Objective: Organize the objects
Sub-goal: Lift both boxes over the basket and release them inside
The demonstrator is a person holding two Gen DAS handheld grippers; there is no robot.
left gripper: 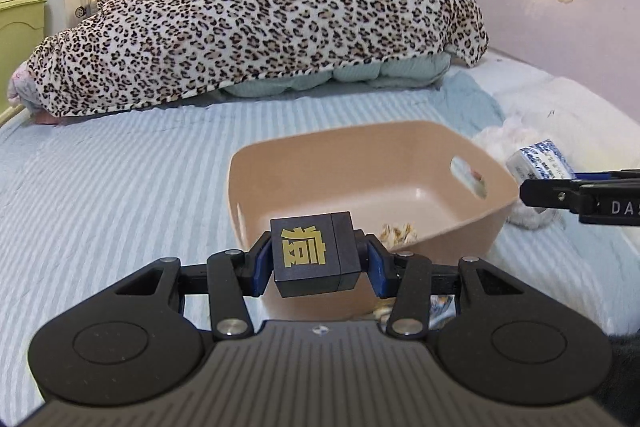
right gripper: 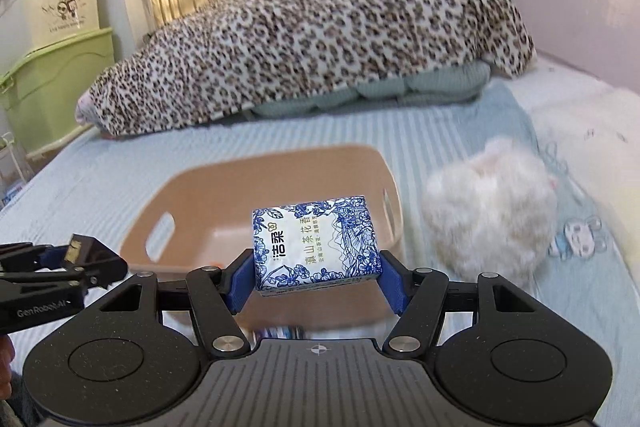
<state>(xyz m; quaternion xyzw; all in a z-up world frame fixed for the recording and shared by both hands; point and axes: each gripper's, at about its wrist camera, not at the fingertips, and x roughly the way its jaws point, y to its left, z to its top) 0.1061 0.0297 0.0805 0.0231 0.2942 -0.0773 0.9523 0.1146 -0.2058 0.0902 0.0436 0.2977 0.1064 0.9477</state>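
My left gripper [left gripper: 316, 267] is shut on a small black box [left gripper: 314, 259] with a gold character, held in the air just before the near rim of a tan plastic basket [left gripper: 460, 227] on the bed. My right gripper [right gripper: 318, 277] is shut on a blue-and-white tissue pack [right gripper: 316, 251], also lifted in front of the basket [right gripper: 372, 163]. In the left wrist view the tissue pack [left gripper: 540, 163] and right gripper show at the right edge. In the right wrist view the left gripper with its black box [right gripper: 86, 247] shows at the left. Something small lies in the basket bottom.
A leopard-print blanket [left gripper: 260, 27] is heaped over a pale green quilt at the back of the striped bed sheet [left gripper: 100, 187]. A white fluffy plush [right gripper: 492, 219] lies right of the basket. Green and cream storage bins [right gripper: 52, 59] stand left of the bed. A metal headboard rail is behind.
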